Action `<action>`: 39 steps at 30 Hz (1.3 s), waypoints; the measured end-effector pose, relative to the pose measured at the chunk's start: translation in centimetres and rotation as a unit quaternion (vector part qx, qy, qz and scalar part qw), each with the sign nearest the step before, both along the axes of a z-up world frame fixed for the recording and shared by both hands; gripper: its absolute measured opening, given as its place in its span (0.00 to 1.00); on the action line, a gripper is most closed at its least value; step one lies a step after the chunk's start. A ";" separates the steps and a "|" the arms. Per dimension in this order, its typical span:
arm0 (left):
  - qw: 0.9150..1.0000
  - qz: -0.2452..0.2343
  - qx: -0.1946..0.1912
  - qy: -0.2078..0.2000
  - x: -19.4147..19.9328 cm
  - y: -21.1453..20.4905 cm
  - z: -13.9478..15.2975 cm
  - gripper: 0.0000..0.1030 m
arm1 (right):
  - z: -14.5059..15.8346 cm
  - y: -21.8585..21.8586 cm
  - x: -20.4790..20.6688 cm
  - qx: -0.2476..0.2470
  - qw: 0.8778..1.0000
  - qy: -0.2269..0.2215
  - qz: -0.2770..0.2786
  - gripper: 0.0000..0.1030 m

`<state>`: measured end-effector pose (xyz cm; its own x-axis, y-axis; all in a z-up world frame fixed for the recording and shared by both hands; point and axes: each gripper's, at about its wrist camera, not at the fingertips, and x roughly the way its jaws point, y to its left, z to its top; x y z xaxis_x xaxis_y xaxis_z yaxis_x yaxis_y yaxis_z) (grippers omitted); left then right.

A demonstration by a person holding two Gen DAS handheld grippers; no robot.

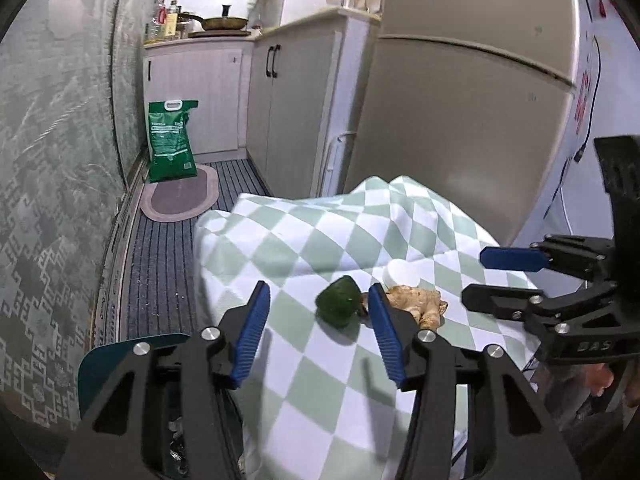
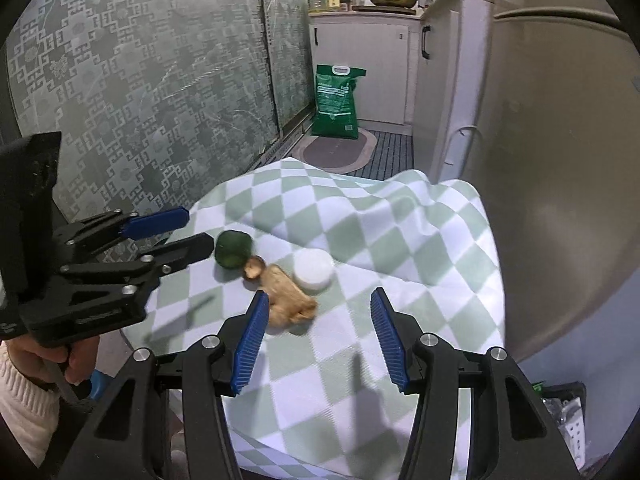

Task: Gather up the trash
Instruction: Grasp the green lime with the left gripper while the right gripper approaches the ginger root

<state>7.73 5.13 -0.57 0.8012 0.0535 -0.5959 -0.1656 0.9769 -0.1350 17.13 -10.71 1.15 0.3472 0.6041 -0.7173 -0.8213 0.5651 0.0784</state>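
Fridge (image 1: 460, 120) fills the right side, top cut off by the frame edge. Patterned glass door (image 2: 140, 80) on the other side, too frosted to see through. Cabinets (image 1: 292, 100) at the back w/ a pan (image 1: 224, 22) on top; green bag (image 1: 172, 140) on the floor by an oval mat (image 1: 180, 196).

Tabletop itself is hidden under a green-white checked cloth (image 1: 320, 380), rumpled toward the fridge.

Left tool (image 1: 318, 322): jaws spread, nothing between the pads; it hovers over the cloth, pointing at the trash. Its right finger covers part of the pile. Right tool (image 2: 318, 328): jaws spread too, holding nothing; the brown piece lies just ahead of its left finger. A hand (image 2: 52, 360) w/ a white knit sleeve grips the left tool's handle, mostly cut off.

Trash sits in a tight row mid-cloth: white round lid (image 2: 313, 268), pale brown knobby piece (image 2: 290, 292) (ginger?), dark green lump (image 2: 233, 249), small brown bit (image 2: 253, 267) touching both neighbours, too blurred to identify.

Bottom corners: blue bin rim (image 1: 120, 364), contents hard to read.
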 end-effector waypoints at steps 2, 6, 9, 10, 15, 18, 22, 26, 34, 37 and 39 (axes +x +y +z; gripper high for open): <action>1.000 -0.001 -0.002 0.009 0.7 -0.2 -0.4 0.52 | -0.1 -0.4 0.2 0.000 1.000 0.002 -0.002 0.52; 1.000 0.008 -0.004 0.021 1.5 -0.2 -0.9 0.50 | -0.3 -1.2 0.5 0.001 1.000 0.004 -0.003 0.52; 0.999 0.012 -0.014 0.029 2.2 -0.1 -1.2 0.46 | -0.4 -1.5 0.6 0.000 1.000 0.006 -0.002 0.52; 0.999 0.011 -0.016 0.030 2.3 -0.1 -1.3 0.43 | -0.4 -1.6 0.6 -0.001 1.000 0.006 -0.002 0.52; 0.999 0.011 -0.016 0.039 2.9 -0.4 -1.5 0.37 | -0.8 -1.6 0.4 -0.005 1.000 0.012 0.006 0.52; 0.999 0.007 -0.015 0.035 2.7 -0.5 -1.4 0.28 | -0.8 -1.4 0.2 -0.005 1.000 0.013 0.012 0.52; 1.000 0.010 -0.017 0.023 2.1 -0.3 -0.9 0.28 | -1.0 -0.7 0.1 -0.009 1.000 0.019 0.018 0.52; 1.000 0.012 -0.025 0.014 1.4 0.2 -0.5 0.28 | -1.5 0.2 0.0 -0.018 0.999 0.025 0.026 0.52; 0.999 0.012 -0.032 -0.002 -0.2 1.3 0.3 0.28 | -2.3 2.1 -0.6 -0.030 0.999 0.026 0.036 0.62; 0.999 0.015 -0.032 -0.001 -0.7 1.8 0.3 0.28 | -2.6 2.8 -0.4 -0.034 0.999 0.025 0.032 0.61; 0.999 0.018 -0.032 -0.002 -1.1 2.3 0.3 0.28 | -2.9 3.2 -0.3 -0.036 0.998 0.029 0.031 0.61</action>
<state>6.66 7.38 -0.26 0.8018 0.0433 -0.5961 -0.1993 0.9597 -0.1984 16.88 -7.50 -1.71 0.2676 0.5685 -0.7779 -0.8500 0.5195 0.0873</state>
